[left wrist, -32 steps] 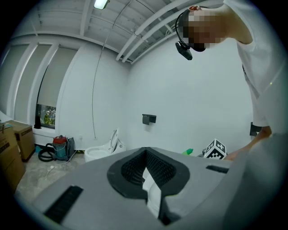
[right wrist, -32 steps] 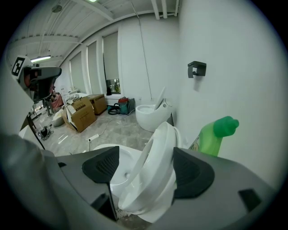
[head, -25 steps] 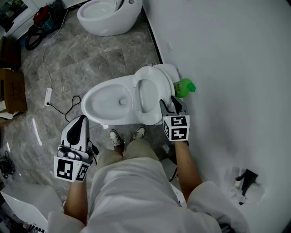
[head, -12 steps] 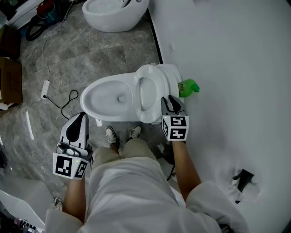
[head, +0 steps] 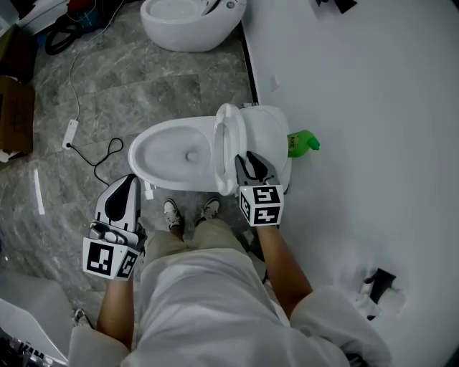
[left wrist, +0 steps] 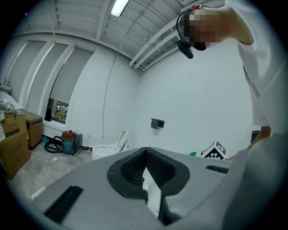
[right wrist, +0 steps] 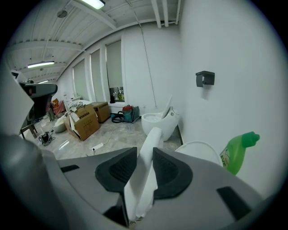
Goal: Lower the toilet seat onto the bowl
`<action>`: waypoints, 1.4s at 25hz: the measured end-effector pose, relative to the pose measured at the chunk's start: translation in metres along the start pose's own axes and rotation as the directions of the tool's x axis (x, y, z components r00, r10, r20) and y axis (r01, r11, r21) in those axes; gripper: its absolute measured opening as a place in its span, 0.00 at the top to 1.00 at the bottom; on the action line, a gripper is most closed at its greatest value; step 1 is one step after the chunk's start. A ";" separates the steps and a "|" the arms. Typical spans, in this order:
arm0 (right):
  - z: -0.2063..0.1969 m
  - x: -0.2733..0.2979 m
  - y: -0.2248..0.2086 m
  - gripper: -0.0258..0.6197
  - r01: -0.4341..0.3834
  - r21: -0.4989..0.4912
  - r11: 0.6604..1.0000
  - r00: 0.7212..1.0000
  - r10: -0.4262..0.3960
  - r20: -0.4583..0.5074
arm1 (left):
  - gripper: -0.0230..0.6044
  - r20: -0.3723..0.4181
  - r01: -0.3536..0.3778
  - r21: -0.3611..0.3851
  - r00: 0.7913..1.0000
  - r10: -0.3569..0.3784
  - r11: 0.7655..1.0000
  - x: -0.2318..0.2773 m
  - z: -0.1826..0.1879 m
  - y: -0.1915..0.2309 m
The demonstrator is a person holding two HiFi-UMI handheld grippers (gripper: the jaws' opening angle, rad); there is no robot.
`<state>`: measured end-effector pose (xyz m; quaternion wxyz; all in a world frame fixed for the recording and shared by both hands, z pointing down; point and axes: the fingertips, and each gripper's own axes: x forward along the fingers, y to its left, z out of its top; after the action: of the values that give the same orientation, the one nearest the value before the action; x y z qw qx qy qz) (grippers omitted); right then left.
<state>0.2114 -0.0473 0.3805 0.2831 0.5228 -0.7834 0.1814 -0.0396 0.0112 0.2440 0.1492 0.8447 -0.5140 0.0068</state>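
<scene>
The white toilet bowl (head: 172,154) stands against the wall in the head view. Its seat (head: 224,147) is raised almost upright, edge-on, a little clear of the lid (head: 265,136) behind it. My right gripper (head: 247,159) is shut on the seat's near rim. In the right gripper view the white seat edge (right wrist: 146,152) runs up between the two dark pads (right wrist: 121,168), which press on both its sides. My left gripper (head: 128,180) hangs beside the person's left leg, away from the bowl, jaws together with nothing in them.
A green bottle (head: 303,143) stands on the floor between the toilet and the white wall. A second toilet (head: 190,21) sits further back. A power strip with its cable (head: 69,133) lies on the grey floor at the left, near cardboard boxes (right wrist: 83,121).
The right gripper's jaws closed on the seat rim and moved left. The seat swung from leaning back on the lid to nearly upright. The left gripper hardly moved.
</scene>
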 end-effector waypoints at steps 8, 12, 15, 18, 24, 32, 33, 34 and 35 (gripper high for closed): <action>0.006 0.017 0.055 0.79 -0.061 -0.039 0.997 0.998 0.061 0.013 | 0.96 0.002 -0.030 -0.031 1.000 0.030 0.999 -0.020 -0.011 0.015; 0.010 0.027 0.079 0.78 -0.088 -0.057 0.994 0.996 0.089 0.020 | 0.96 0.004 -0.044 -0.042 0.999 0.044 0.998 -0.027 -0.016 0.022; 0.009 0.032 0.096 0.78 -0.112 -0.064 0.992 0.993 0.113 0.016 | 0.96 0.002 -0.051 -0.047 0.999 0.052 0.998 -0.034 -0.020 0.025; 0.009 0.039 0.113 0.79 -0.151 -0.062 0.987 0.988 0.152 0.014 | 0.96 0.000 -0.061 -0.050 0.998 0.061 0.997 -0.039 -0.022 0.028; 0.007 0.056 0.144 0.82 -0.227 -0.013 0.974 0.974 0.227 0.009 | 0.96 -0.014 -0.093 -0.060 0.996 0.093 0.994 -0.050 -0.033 0.040; 0.000 0.083 0.187 0.84 -0.276 -0.067 0.959 0.961 0.275 -0.028 | 0.96 -0.039 -0.142 -0.071 0.989 0.139 0.987 -0.068 -0.045 0.060; -0.002 0.085 0.191 0.84 -0.282 -0.072 0.957 0.959 0.280 -0.031 | 0.96 -0.042 -0.149 -0.072 0.988 0.146 0.986 -0.070 -0.047 0.062; -0.004 0.088 0.195 0.84 -0.287 -0.077 0.955 0.958 0.285 -0.034 | 0.96 -0.045 -0.156 -0.074 0.987 0.153 0.985 -0.073 -0.048 0.065; -0.004 0.091 0.200 0.84 -0.292 -0.082 0.953 0.956 0.290 -0.035 | 0.96 -0.048 -0.163 -0.076 0.986 0.160 0.984 -0.075 -0.050 0.068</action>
<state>0.0017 -0.0325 0.4439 0.2847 0.3870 -0.8555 0.1929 -0.1273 0.0605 0.2961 0.1922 0.7933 -0.5774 0.0159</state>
